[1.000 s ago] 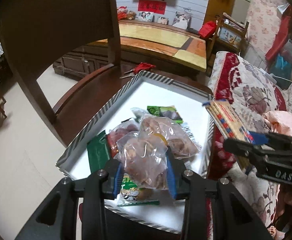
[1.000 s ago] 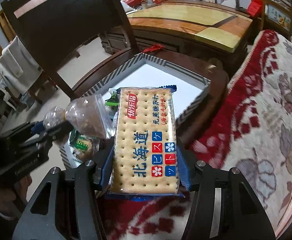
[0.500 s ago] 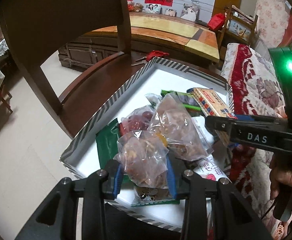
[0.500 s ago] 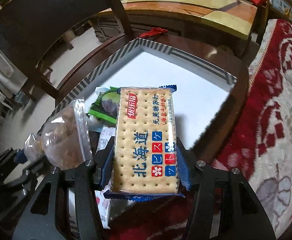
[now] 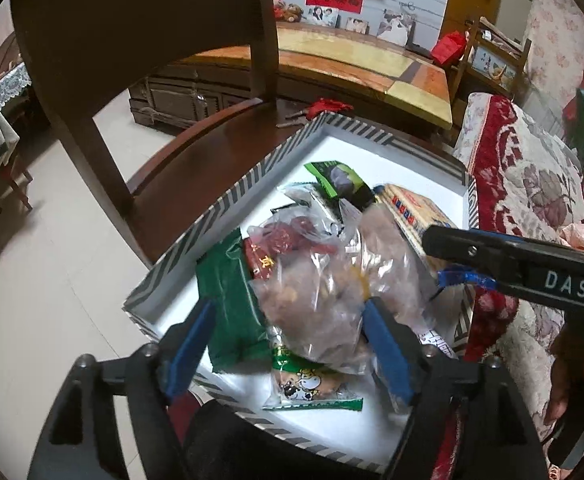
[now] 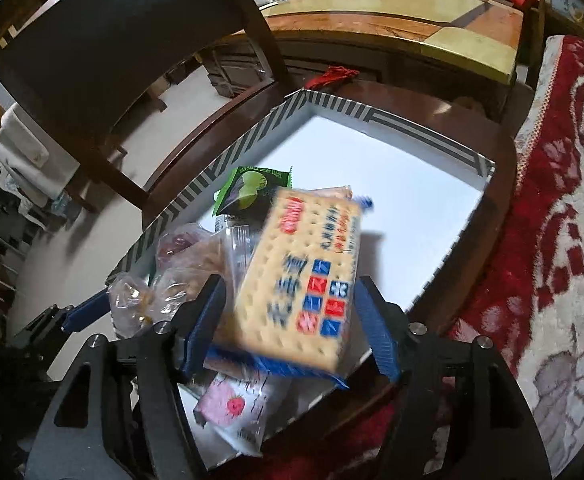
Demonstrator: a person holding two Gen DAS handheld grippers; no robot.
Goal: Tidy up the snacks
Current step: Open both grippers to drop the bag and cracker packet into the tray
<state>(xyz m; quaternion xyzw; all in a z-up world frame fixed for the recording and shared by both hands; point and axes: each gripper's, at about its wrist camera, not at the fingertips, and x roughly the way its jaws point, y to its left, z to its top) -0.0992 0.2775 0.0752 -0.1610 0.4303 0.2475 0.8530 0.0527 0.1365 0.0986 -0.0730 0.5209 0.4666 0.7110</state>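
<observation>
Both grippers tilt steeply down over the striped box (image 5: 228,204), jaws opening. The left gripper (image 5: 288,328) straddles a clear bag of snacks (image 5: 316,292); the right gripper (image 6: 290,314) straddles a blurred cracker pack (image 6: 304,276), pads apart.

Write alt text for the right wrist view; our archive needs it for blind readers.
The right gripper, jaws opening, lets go of a blurred cracker packet over a white box with a striped rim. Other snack bags are piled at the box's near left, and a wooden chair stands behind.
</observation>
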